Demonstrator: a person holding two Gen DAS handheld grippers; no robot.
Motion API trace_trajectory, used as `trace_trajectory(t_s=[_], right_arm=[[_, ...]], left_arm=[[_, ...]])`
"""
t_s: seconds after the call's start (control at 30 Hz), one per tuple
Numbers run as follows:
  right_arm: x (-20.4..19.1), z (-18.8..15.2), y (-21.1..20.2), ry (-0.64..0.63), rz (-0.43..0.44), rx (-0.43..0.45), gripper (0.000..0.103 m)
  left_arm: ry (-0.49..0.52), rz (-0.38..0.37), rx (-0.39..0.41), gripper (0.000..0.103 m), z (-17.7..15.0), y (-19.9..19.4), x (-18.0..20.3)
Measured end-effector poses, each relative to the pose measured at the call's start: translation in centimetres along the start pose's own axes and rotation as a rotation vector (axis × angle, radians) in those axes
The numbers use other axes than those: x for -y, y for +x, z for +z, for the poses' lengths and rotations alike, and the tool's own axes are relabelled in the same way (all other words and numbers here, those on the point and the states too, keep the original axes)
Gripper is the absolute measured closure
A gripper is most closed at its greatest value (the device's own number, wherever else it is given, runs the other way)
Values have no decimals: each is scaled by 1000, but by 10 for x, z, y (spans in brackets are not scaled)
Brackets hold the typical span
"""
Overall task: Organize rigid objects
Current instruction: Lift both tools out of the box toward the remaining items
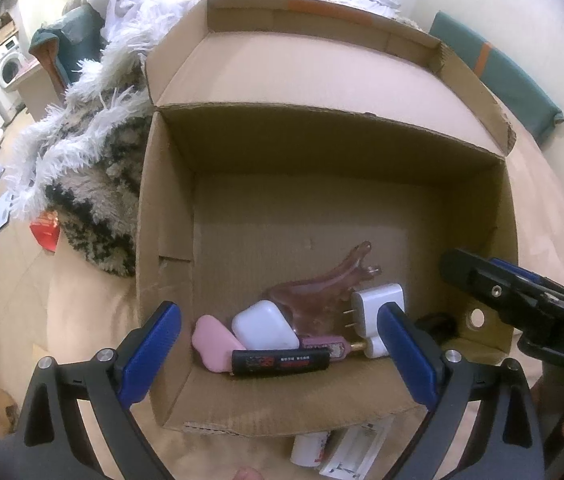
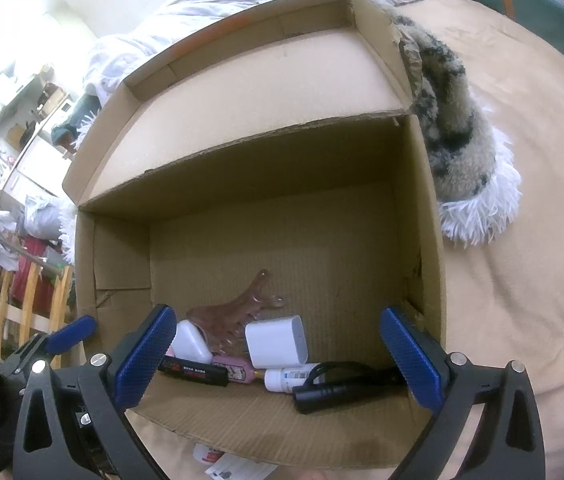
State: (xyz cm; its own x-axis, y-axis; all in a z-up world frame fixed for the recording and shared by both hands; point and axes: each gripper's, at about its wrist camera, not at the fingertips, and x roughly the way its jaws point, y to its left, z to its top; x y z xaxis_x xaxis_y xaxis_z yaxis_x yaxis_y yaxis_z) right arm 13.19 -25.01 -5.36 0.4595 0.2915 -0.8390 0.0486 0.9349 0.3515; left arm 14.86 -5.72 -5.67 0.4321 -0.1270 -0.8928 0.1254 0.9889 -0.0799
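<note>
Both grippers, left (image 1: 279,354) & right (image 2: 277,354), jaws wide, empty, over box (image 1: 282,404) near edge, far half bare

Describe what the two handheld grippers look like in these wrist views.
Both match: the left gripper and right gripper have black angular plastic arms with silver screw heads, carrying flat blue textured finger pads. White "DAS" lettering marks the right gripper's black body in the left view.
</note>
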Motion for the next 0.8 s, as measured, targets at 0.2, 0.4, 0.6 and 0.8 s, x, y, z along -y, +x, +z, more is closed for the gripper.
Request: trace_trajectory(t_s=[0.2,0.4,0.6,0.8], right_arm=[[4,0,-6,18,12,15,0],[10,-4,-18,48,21,41,0],[7,-16,-25,49,32,29,0],[-1,-32,-37,-6,21,28,0]], left_arm=[[-14,-3,30,5,0,-12,-4],[-1,16,60,5,-2,-31,-6],[6,32,64,5,-7,-46,-10],[-22,29,69,5,-17,-63,-16]])
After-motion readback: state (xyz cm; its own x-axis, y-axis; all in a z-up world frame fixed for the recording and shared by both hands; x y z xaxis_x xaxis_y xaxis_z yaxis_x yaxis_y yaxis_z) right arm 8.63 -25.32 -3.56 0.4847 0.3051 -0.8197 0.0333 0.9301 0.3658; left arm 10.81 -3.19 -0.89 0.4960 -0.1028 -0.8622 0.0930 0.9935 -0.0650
